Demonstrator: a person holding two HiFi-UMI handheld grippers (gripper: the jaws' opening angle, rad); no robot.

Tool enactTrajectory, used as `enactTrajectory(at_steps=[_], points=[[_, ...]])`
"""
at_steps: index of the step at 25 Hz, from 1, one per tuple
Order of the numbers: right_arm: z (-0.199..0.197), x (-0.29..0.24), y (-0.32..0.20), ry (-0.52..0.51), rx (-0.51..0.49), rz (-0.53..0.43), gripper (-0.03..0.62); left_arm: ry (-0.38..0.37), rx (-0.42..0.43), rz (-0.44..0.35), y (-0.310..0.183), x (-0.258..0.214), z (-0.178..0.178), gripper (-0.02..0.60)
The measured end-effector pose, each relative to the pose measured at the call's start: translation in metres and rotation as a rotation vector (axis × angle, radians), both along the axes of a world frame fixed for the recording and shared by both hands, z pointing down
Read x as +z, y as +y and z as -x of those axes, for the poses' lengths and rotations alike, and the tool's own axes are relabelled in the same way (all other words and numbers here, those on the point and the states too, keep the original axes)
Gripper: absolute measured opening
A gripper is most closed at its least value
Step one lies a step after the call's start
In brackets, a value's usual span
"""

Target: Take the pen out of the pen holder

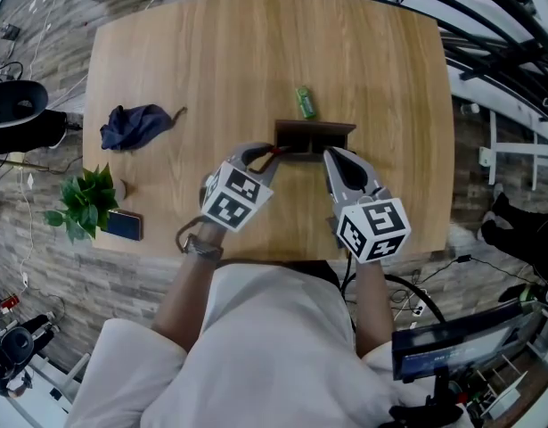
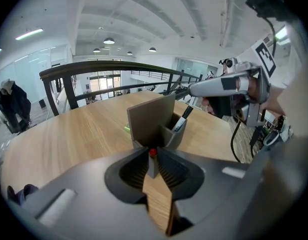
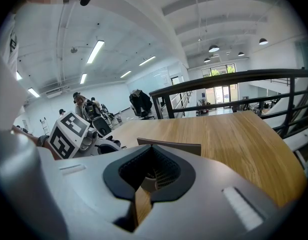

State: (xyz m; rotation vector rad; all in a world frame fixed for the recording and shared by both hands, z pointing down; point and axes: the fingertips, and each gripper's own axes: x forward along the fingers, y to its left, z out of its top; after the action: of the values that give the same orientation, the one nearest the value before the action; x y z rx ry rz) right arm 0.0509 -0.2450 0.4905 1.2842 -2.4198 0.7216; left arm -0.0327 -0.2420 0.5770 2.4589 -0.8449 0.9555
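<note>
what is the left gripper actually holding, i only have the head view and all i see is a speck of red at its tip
observer: In the left gripper view, the left gripper has its jaws shut on a thin grey pen with a red end.
operator: anything else in the holder
observer: Yes, another pen, pale with a dark cap, leans in a small compartment of the pen holder.
operator: and the right one
observer: In the right gripper view, the right gripper has its jaws nearly together on a pale edge, apparently a wall of the holder.
</note>
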Motion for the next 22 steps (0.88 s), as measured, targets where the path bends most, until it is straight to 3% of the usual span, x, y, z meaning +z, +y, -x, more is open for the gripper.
enactTrajectory(at_steps=[11,22], points=[[-0.002,0.000,0.000,-0.002,0.000,0.001,0.002,0.011,-0.014,0.015,0.000,0.003,-0.001,0.040],[-0.006,-0.007,0.001,-0.006,0.003,-0.018,0.003,0.024,-0.016,-0.027,-0.003,-0.018,-0.005,0.034]])
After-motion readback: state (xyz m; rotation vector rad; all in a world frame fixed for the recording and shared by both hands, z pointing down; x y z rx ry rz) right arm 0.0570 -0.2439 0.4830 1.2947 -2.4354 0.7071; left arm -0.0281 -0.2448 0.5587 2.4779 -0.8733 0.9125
